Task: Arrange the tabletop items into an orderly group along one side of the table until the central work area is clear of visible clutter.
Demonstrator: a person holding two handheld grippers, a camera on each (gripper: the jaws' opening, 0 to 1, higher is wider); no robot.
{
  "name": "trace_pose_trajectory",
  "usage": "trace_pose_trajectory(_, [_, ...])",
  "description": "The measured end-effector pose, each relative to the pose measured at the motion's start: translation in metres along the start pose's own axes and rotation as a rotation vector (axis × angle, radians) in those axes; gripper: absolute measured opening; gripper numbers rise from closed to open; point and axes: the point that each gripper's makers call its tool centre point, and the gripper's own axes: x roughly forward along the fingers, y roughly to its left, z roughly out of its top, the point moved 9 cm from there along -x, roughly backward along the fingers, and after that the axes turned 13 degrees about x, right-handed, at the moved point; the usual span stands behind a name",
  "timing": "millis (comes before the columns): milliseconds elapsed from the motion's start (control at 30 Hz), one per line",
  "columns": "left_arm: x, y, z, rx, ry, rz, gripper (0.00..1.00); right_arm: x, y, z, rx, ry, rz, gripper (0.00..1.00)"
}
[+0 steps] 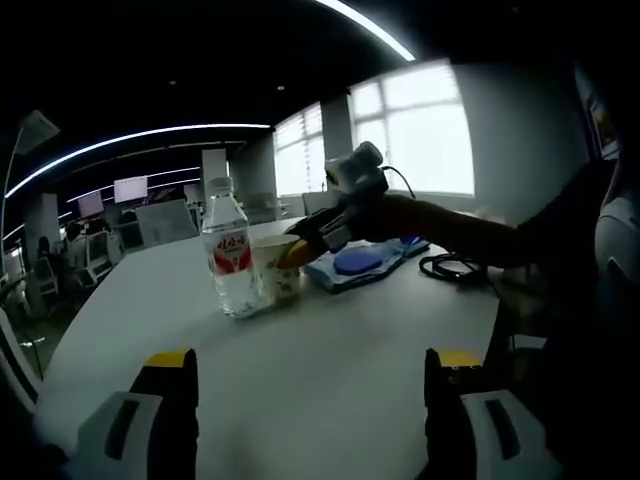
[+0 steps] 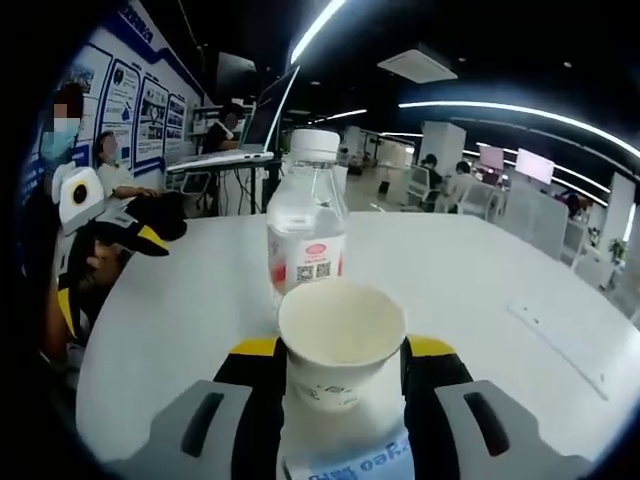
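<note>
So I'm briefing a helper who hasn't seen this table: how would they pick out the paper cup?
On the white round table, find the clear water bottle with the red label. The paper cup stands right beside it, between the right gripper jaws. It is short, open-topped and cream, unlike the tall capped bottle.

White tabletop, pale cup, red-labelled bottle

The tabletop [image 2: 470, 270] is plain white. On it the clear bottle [image 2: 307, 220] has a white cap and a red-and-white label; just beside the bottle, the paper cup [image 2: 341, 340] is cream-white with faint print. The right claw [image 2: 340, 372] is grey and black, yellow-tipped. Beyond the bottle lies a blue cloth [image 1: 362, 264].
</note>
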Motion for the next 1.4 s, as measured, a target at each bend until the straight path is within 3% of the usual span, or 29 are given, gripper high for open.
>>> trace_pose_trajectory(400, [0.003,-0.005,0.002,0.009,0.005,-0.016,0.93,-0.002,0.000,-0.007,-0.011,0.030,-0.005,0.45])
trace_pose_trajectory(633, [0.002,-0.005,0.004,0.007,-0.001,-0.014,0.93,-0.009,0.002,-0.007,0.013,0.038,-0.019,0.63])
trace_pose_trajectory(733, [0.003,-0.006,0.005,0.008,-0.004,-0.015,0.94,-0.014,0.004,-0.009,0.022,0.058,-0.017,0.79])
trace_pose_trajectory(800, [0.004,-0.008,0.007,0.011,-0.007,-0.020,0.94,-0.019,0.008,-0.010,0.009,0.073,-0.015,0.85])
trace_pose_trajectory(1033, [0.008,-0.013,0.011,0.016,-0.004,-0.031,0.98,-0.035,0.023,-0.013,-0.018,0.054,-0.004,0.91])
trace_pose_trajectory(1400, [0.013,-0.021,0.018,0.031,-0.008,-0.058,0.97,-0.050,0.028,-0.017,-0.035,0.027,-0.004,0.90])
